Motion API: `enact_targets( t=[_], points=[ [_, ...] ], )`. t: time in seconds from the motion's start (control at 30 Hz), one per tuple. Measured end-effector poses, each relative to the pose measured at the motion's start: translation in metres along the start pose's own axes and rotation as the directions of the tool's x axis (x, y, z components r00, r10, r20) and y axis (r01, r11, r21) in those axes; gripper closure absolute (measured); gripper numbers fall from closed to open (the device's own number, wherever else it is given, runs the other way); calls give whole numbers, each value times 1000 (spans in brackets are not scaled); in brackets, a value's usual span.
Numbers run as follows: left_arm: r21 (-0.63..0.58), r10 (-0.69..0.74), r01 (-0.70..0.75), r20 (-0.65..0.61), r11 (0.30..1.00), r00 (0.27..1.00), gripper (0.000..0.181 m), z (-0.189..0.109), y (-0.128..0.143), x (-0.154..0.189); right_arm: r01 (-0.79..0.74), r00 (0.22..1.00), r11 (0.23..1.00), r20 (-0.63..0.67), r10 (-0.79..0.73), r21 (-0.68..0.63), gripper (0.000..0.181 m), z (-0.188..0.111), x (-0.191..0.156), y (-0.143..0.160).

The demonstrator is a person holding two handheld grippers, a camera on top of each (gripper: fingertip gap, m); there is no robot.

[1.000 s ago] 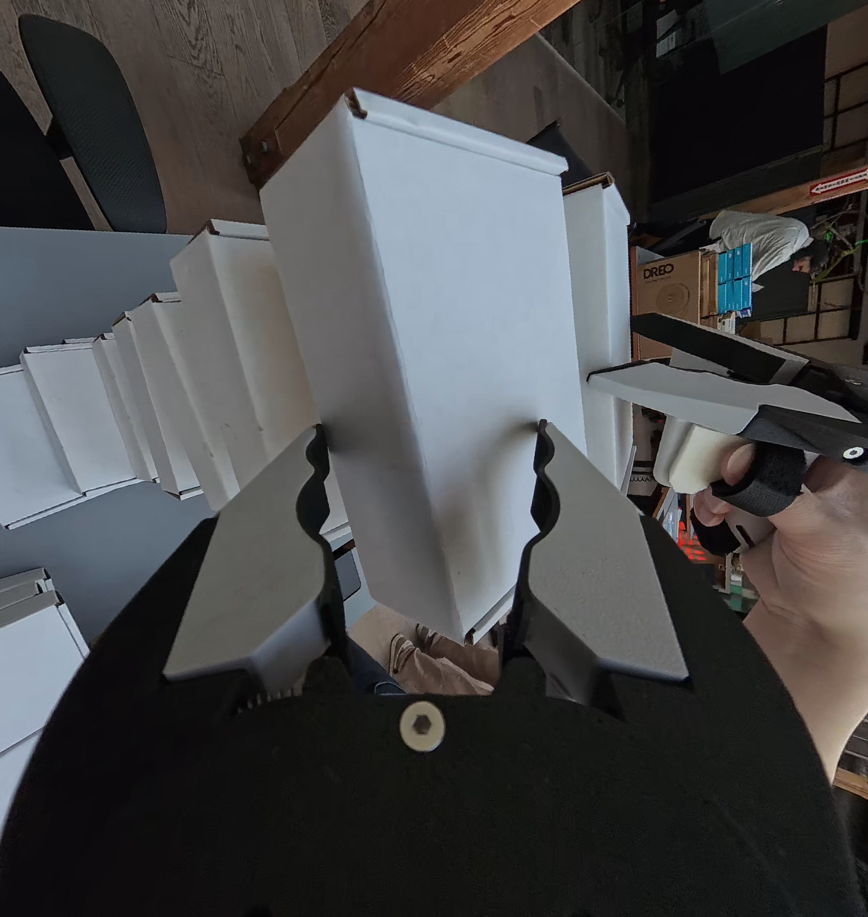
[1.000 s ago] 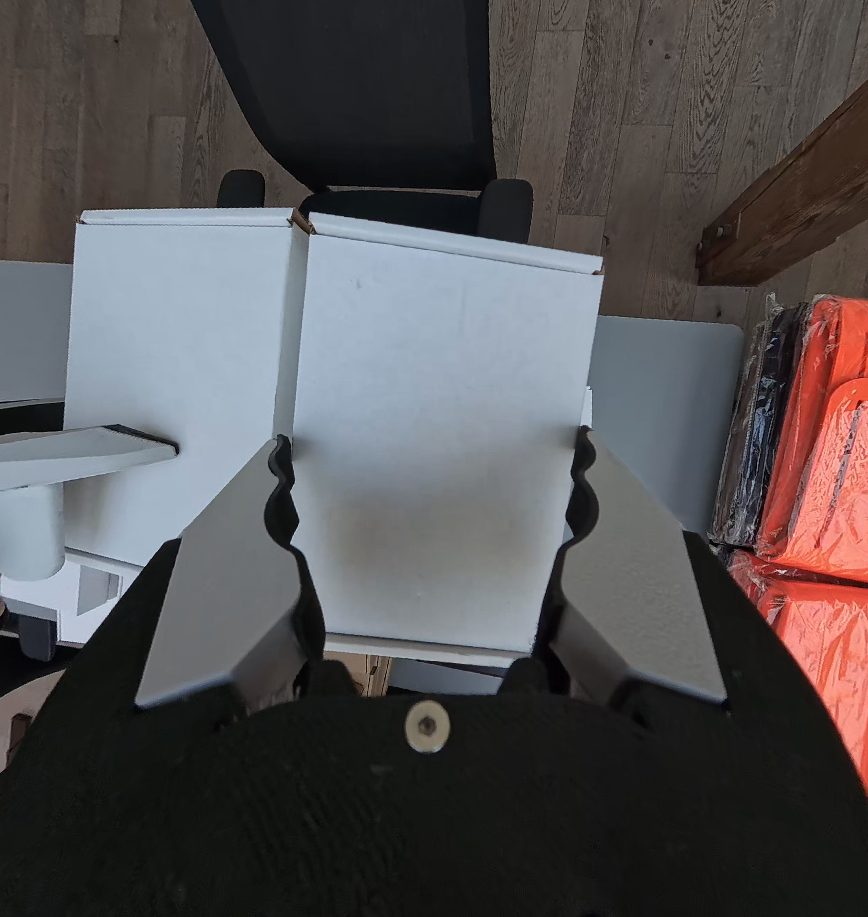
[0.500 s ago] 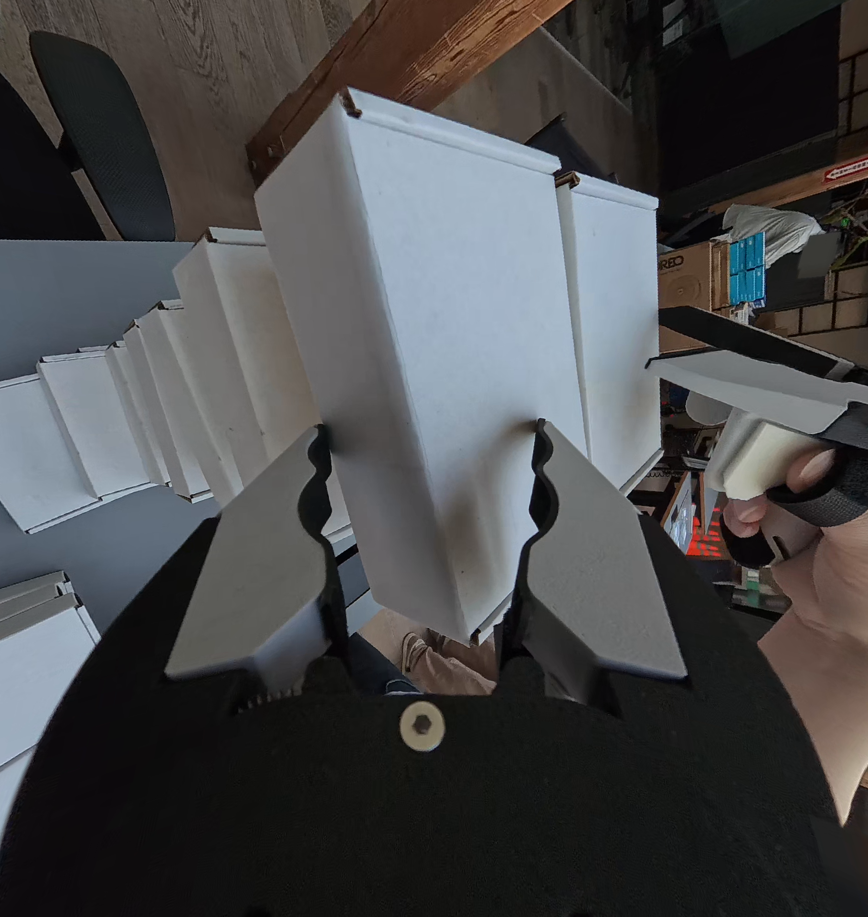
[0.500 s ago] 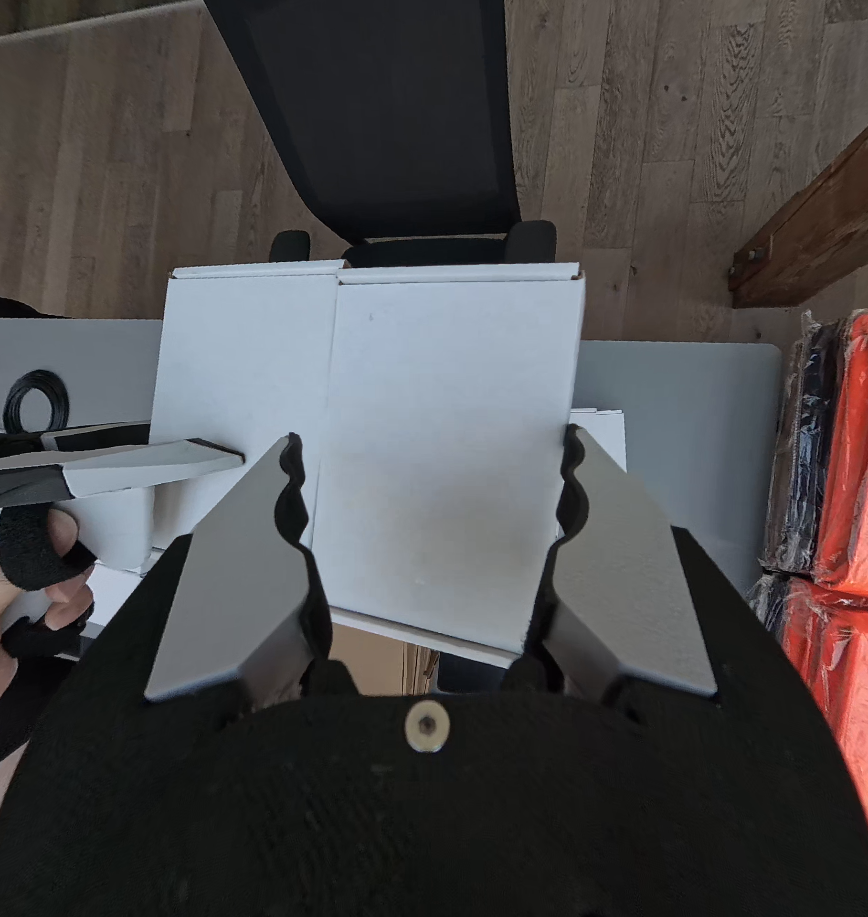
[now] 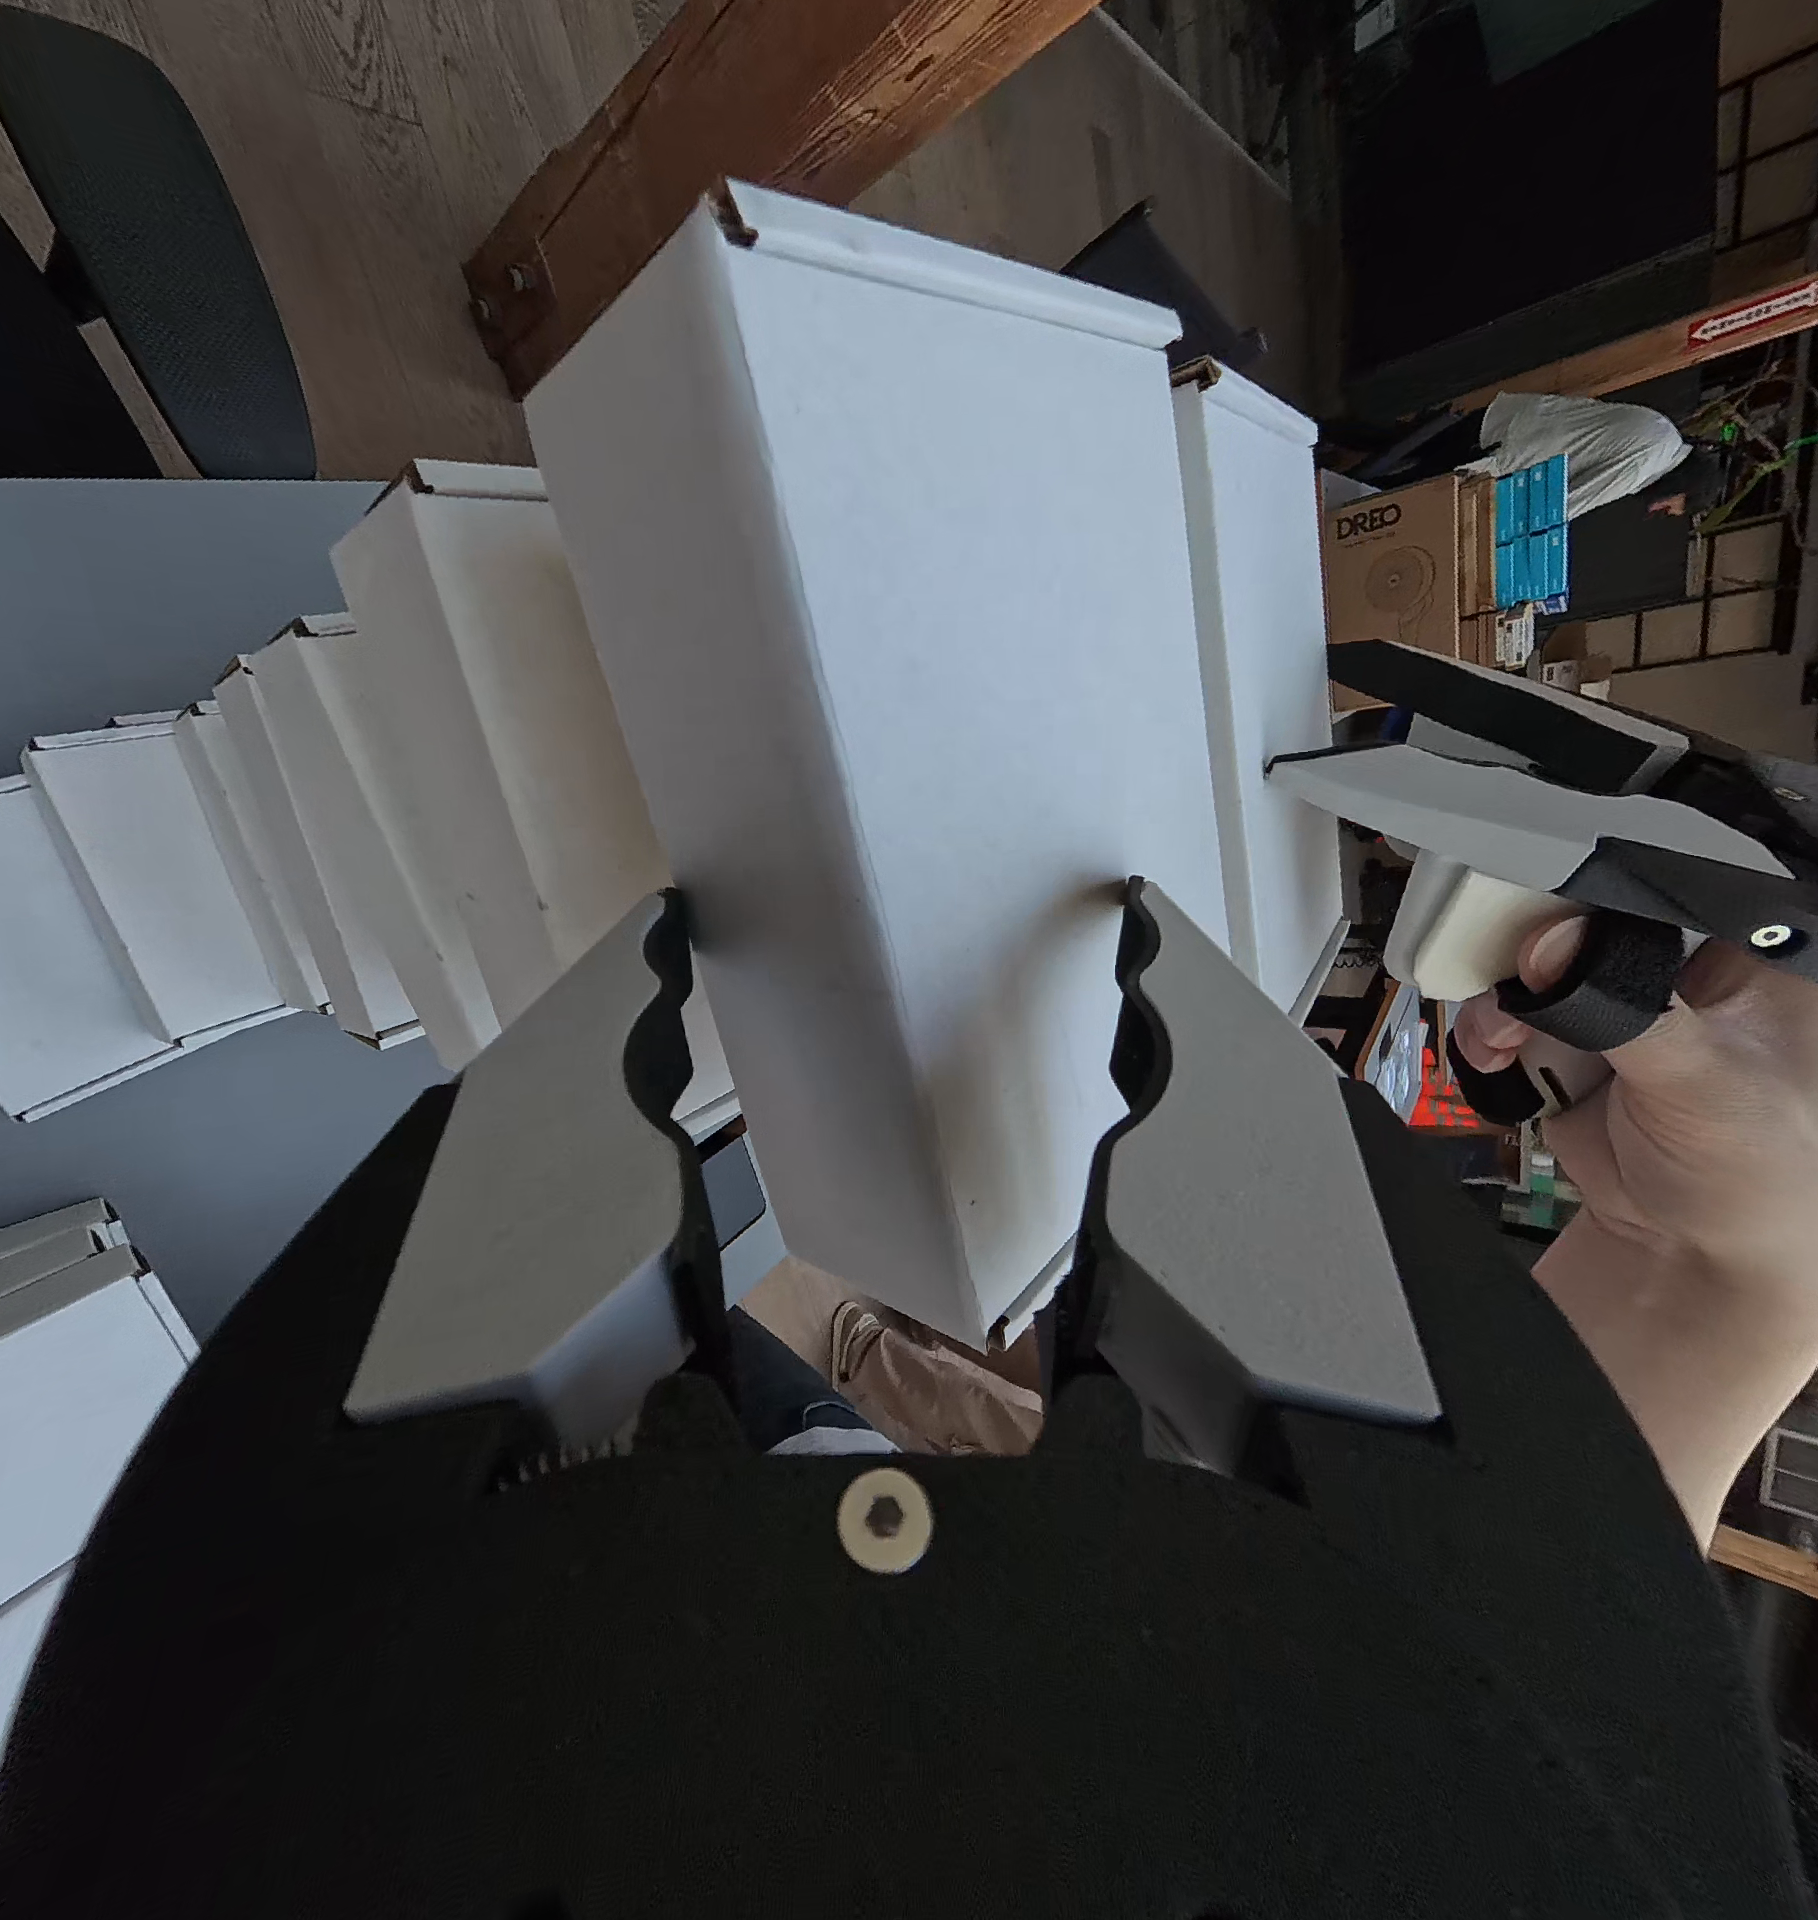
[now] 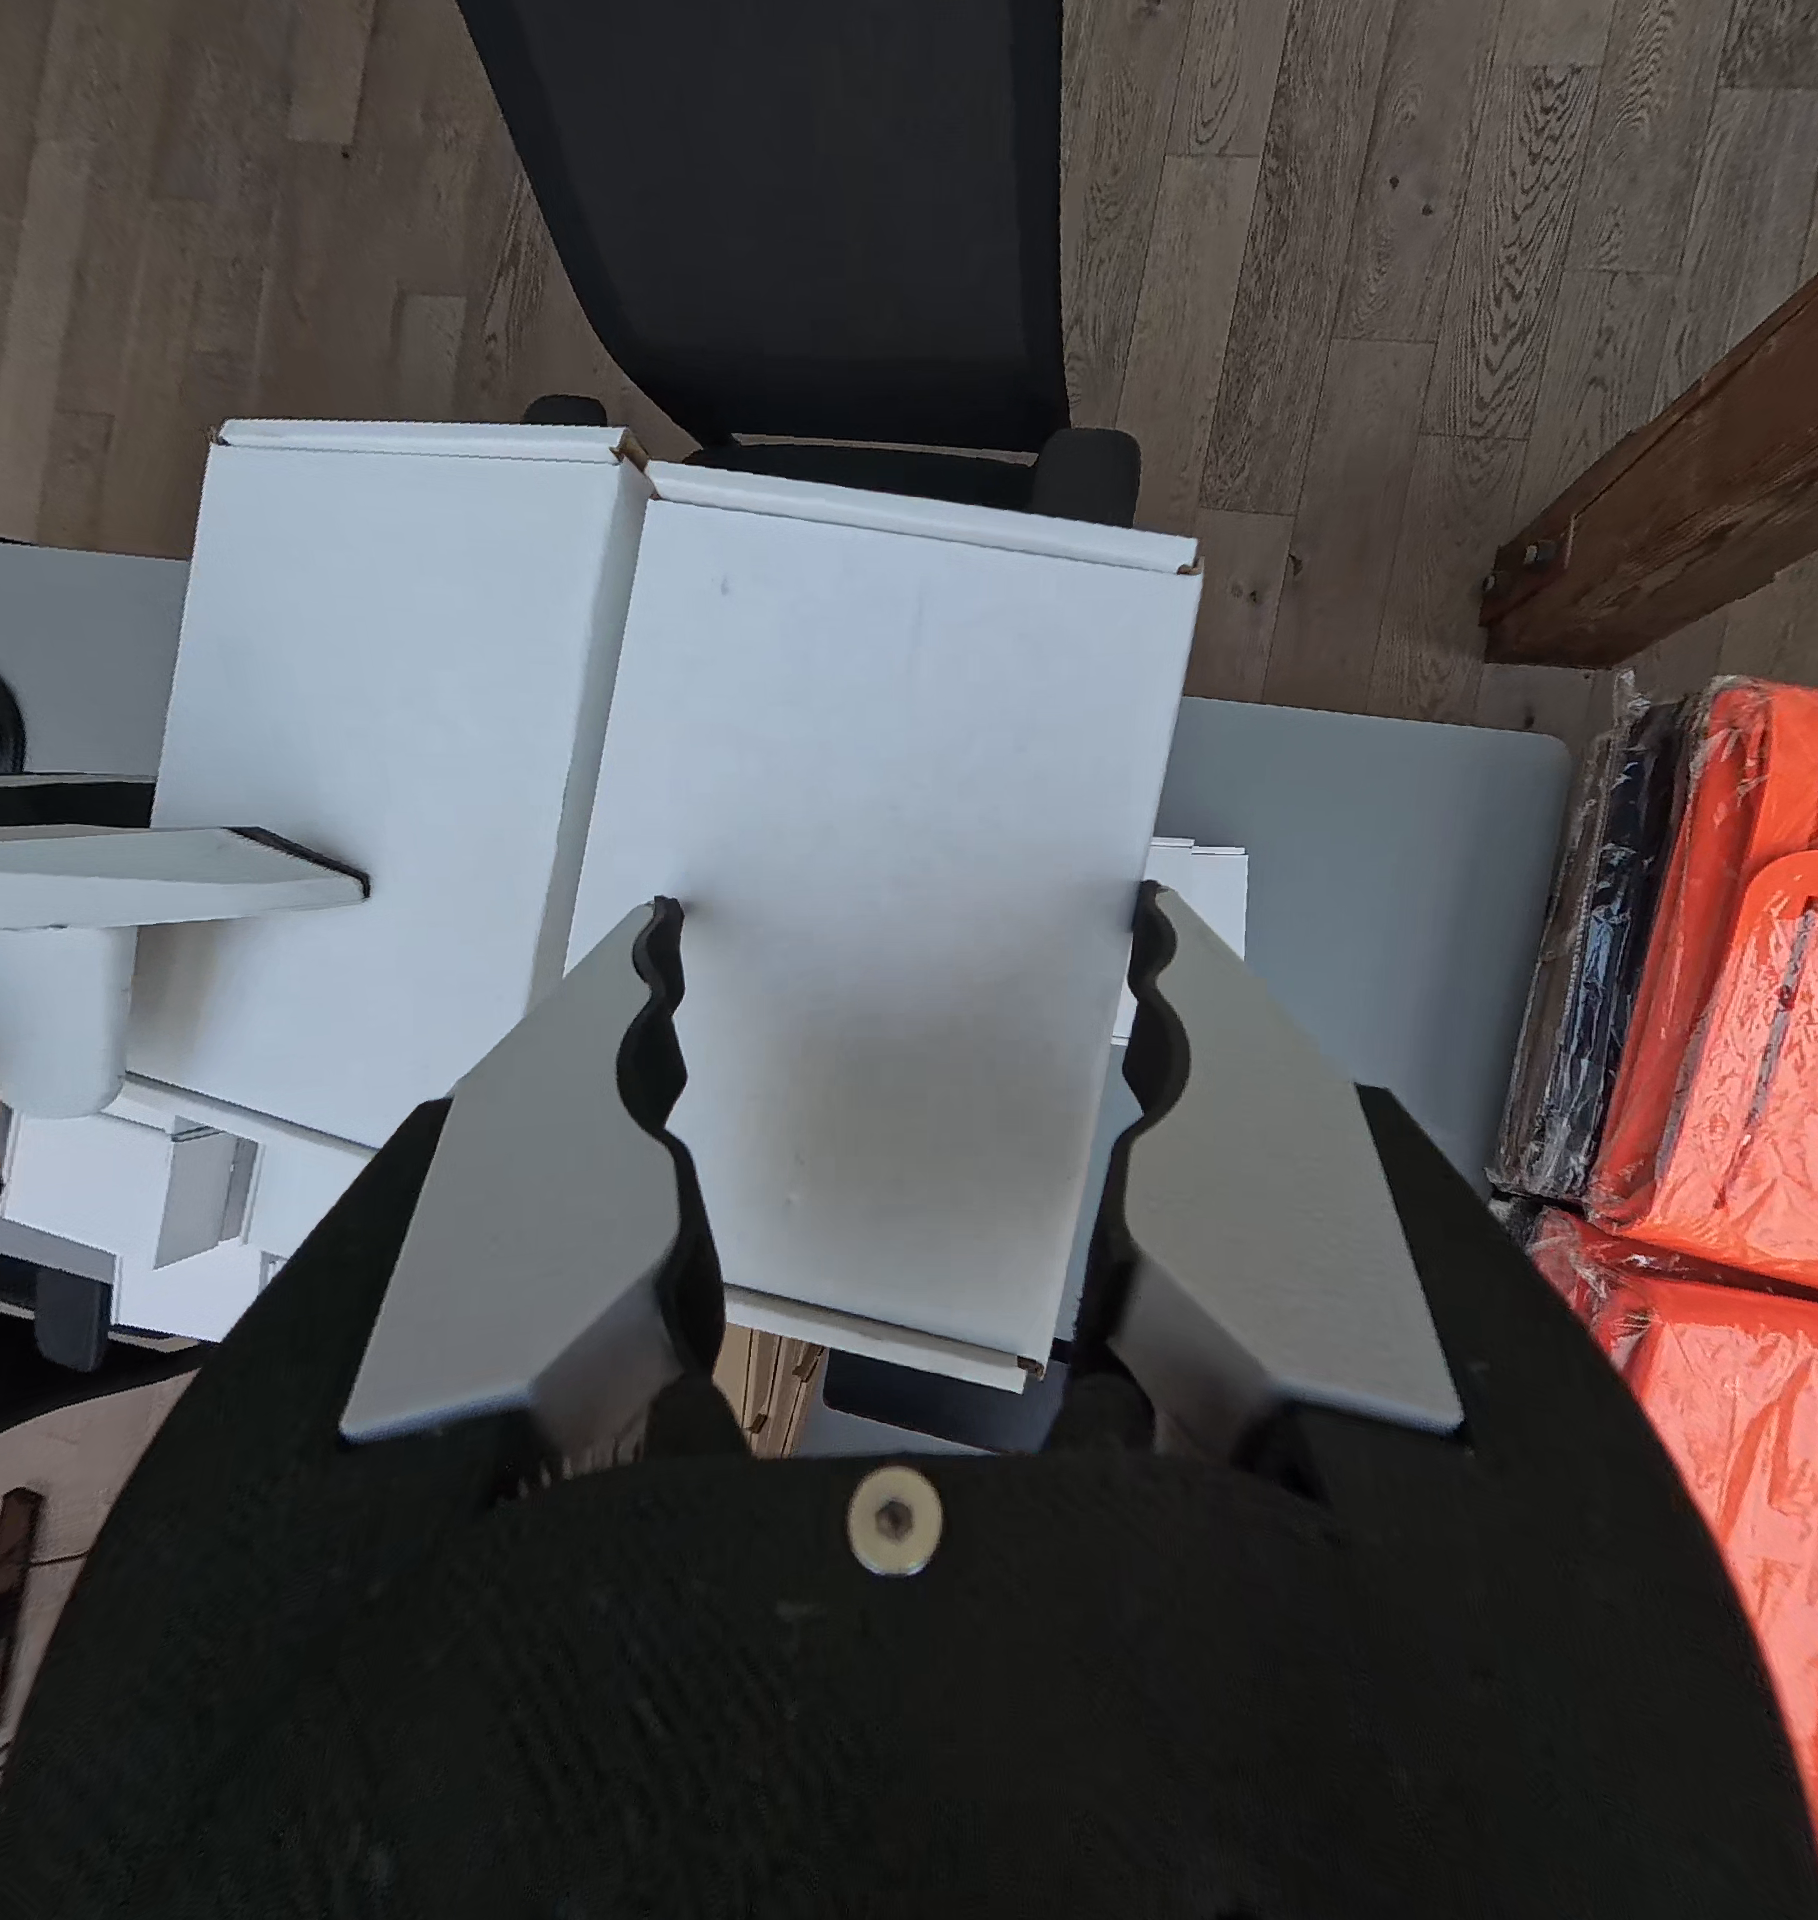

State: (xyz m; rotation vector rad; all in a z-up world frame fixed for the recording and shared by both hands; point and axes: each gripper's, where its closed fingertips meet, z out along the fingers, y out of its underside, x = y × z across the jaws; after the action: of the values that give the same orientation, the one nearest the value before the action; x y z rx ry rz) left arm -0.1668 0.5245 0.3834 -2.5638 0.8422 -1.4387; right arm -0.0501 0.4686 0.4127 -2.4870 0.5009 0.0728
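Each hand carries a white box, and the two are held side by side above the grey table point(image 5: 136, 582). The left gripper point(image 5: 905, 914) is clamped on the left white box point(image 5: 946, 665), its fingers pressing the box's two long sides near the lower end, the box rising forward between them. The right gripper point(image 6: 905, 904) grips the right white box point(image 6: 884, 831) the same way, edge almost touching its neighbour. A row of white boxes point(image 5: 292, 831) stands on the table to the left. Behind are a black chair point(image 6: 801, 208), a wooden beam point(image 6: 1694, 468) and orange wrapped packs point(image 6: 1746, 1039).
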Motion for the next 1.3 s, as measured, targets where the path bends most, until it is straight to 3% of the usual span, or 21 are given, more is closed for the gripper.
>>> enact_targets(
  t=[0.87,1.3],
  points=[
    [-14,-5,5,-10,1000,1000,98,0,-4,-3,150,984,987,-106,-143,59,90,2,-12,-6],
    [-18,26,-27,-27,999,999,98,0,1,1,149,986,981,-94,-138,122,89,-1,-9,-2]
  ],
)
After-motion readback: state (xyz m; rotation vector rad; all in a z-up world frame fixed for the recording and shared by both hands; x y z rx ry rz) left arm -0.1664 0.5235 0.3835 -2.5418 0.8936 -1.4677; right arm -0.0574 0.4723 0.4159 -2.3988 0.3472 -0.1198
